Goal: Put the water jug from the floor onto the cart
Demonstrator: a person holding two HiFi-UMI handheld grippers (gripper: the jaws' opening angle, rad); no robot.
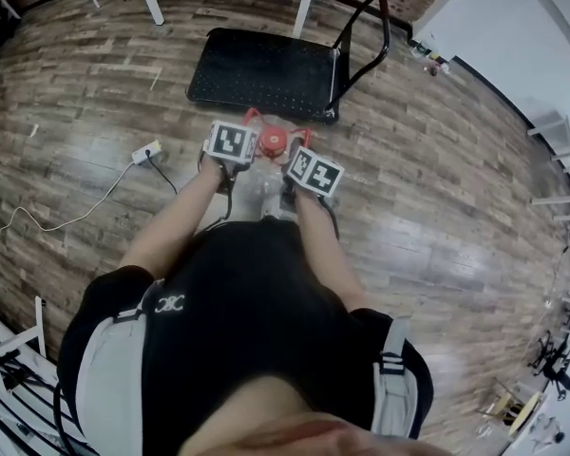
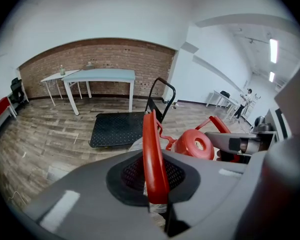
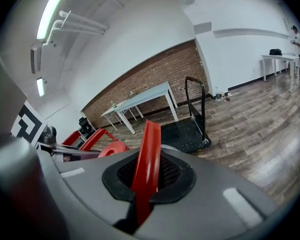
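The water jug has a clear body (image 1: 263,196), a red cap (image 1: 272,142) and red carrying handles. It hangs between my two grippers, just short of the black cart (image 1: 261,72). My left gripper (image 1: 239,129) is shut on one red handle (image 2: 154,159). My right gripper (image 1: 298,146) is shut on the other red handle (image 3: 147,164). In the left gripper view the cap (image 2: 195,144) sits to the right and the cart's deck (image 2: 117,129) lies ahead. The right gripper view shows the cap (image 3: 112,149) to the left and the cart (image 3: 182,134) ahead with its upright push bar (image 3: 204,104).
A white power strip (image 1: 145,152) with a trailing cable lies on the wood floor left of the jug. White tables (image 2: 100,76) stand behind the cart by the brick wall. A person (image 2: 247,99) stands far off by another table. Racks line the right wall (image 1: 556,160).
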